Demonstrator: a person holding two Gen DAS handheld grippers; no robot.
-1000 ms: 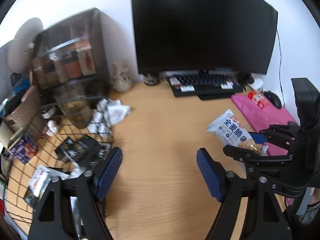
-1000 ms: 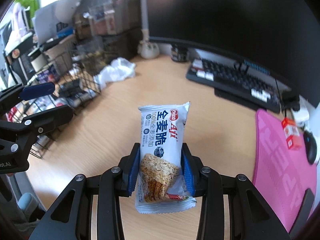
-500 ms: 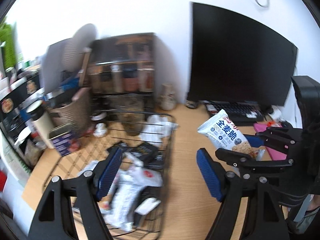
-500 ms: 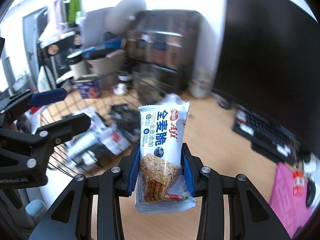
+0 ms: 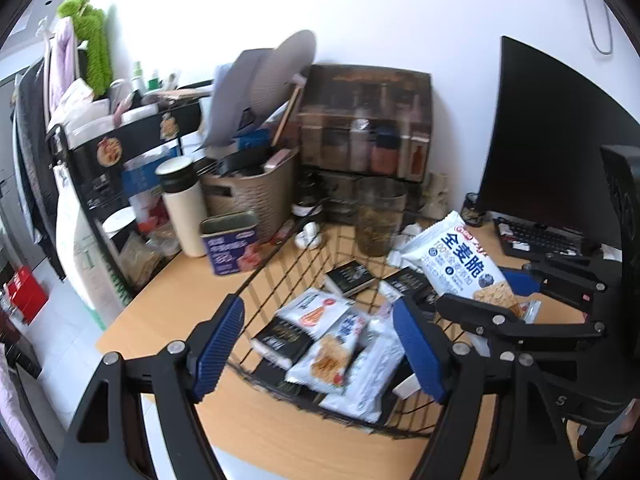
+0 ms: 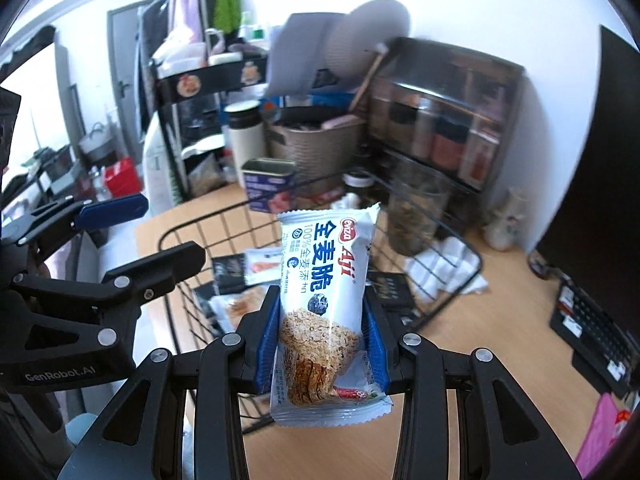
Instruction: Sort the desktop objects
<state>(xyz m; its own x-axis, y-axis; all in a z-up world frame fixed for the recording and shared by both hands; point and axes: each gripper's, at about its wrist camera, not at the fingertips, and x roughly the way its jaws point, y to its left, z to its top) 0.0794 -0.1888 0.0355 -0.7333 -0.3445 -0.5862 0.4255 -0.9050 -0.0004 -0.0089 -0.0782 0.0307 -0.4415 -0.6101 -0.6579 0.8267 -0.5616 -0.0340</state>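
Tool work first: our right tool (image 6: 322, 344) is clamped on the snack packet (image 6: 320, 304), its blue pads pressing the two long sides low down, so the wrapper stands upright with its printed face toward the camera and most of its length free above the jaws. We judge that low pinch is meant to leave the packet free to fall away cleanly once the jaws part. Our left tool (image 5: 320, 348) stands wide with nothing between its pads, hanging over the near rim of the wire basket (image 5: 280, 256); we read it as ready to steady the basket or fetch the next item. Just beyond, the basket sits on the wooden counter (image 5: 168, 292) and already holds other packets (image 5: 332, 344) and dark sachets (image 5: 350, 276), so it looks like the place for snacks. The held packet is above the basket's right side, not yet in it. Behind the basket stand a blue tin (image 5: 232, 244), a white flask (image 5: 182, 204) and a woven bin (image 5: 252, 192), and farther right the dark monitor (image 5: 552, 152) above a keyboard (image 5: 540, 236).
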